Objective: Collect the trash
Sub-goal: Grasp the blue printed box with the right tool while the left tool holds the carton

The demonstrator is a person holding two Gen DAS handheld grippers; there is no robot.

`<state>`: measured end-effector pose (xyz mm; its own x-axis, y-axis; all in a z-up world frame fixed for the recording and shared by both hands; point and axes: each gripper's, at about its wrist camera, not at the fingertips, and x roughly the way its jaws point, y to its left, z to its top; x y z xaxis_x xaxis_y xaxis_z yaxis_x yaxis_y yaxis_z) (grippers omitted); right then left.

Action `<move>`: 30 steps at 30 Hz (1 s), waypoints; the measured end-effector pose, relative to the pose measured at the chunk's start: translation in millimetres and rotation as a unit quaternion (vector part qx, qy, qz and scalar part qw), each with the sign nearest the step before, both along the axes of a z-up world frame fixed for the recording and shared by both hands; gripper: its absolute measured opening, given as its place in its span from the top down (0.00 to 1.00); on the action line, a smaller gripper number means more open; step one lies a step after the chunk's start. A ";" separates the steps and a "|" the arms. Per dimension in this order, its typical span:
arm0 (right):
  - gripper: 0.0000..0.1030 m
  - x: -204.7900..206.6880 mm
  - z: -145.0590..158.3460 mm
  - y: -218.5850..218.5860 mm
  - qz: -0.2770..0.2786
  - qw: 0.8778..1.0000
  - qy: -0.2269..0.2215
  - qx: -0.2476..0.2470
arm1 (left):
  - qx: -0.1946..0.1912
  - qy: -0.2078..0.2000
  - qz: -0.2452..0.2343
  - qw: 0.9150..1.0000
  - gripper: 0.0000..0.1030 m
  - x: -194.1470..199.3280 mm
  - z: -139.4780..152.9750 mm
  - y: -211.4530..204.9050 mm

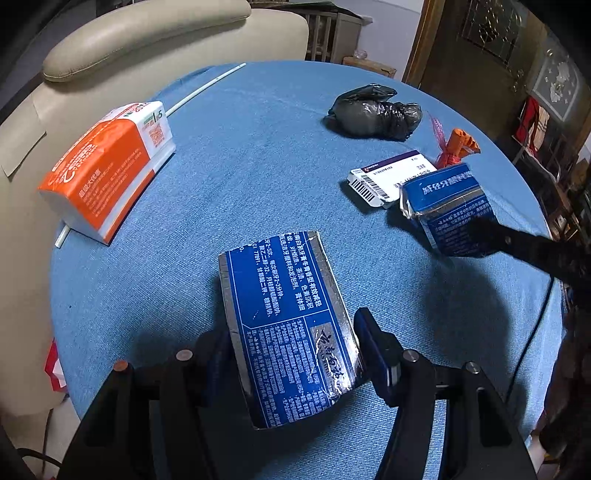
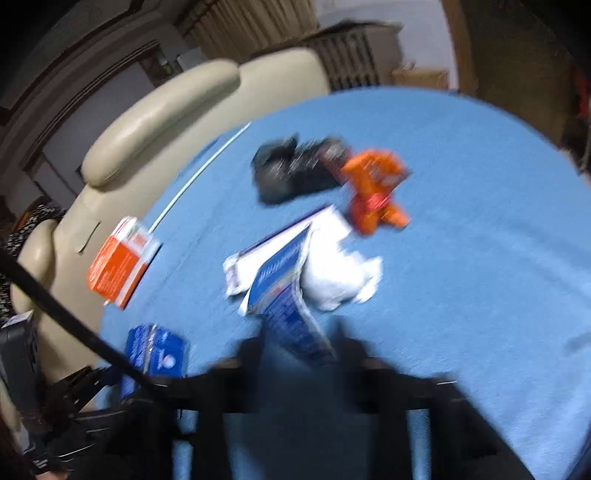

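Observation:
My left gripper (image 1: 295,350) is shut on a torn blue toothpaste box piece (image 1: 284,317) held above the blue tablecloth (image 1: 240,177). My right gripper (image 2: 299,347) is shut on a second blue box piece (image 2: 288,306), seen from the left wrist view (image 1: 450,210) at the right. On the cloth lie a black plastic bag (image 1: 373,114), an orange wrapper (image 1: 458,147), a white medicine box (image 1: 388,181) and, in the blurred right wrist view, crumpled white paper (image 2: 340,273).
An orange and white tissue pack (image 1: 107,166) lies at the table's left, with a thin white stick (image 1: 199,88) behind it. A beige leather chair (image 1: 140,33) stands behind the table. Dark furniture (image 1: 517,74) is at the right.

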<state>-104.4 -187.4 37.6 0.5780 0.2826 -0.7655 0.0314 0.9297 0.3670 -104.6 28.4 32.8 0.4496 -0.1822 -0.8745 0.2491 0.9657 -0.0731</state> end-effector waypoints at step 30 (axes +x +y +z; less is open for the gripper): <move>0.98 -25.6 -15.0 -23.2 -0.007 0.982 0.013 0.189 | 0.000 -0.006 0.042 0.999 0.37 -17.7 -2.6 9.5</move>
<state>-130.0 -210.5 22.6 0.5654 0.5415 -0.6221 0.0584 0.7261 0.6851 -122.3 37.9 30.2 0.4735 -0.1427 -0.8692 0.1682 0.9833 -0.0698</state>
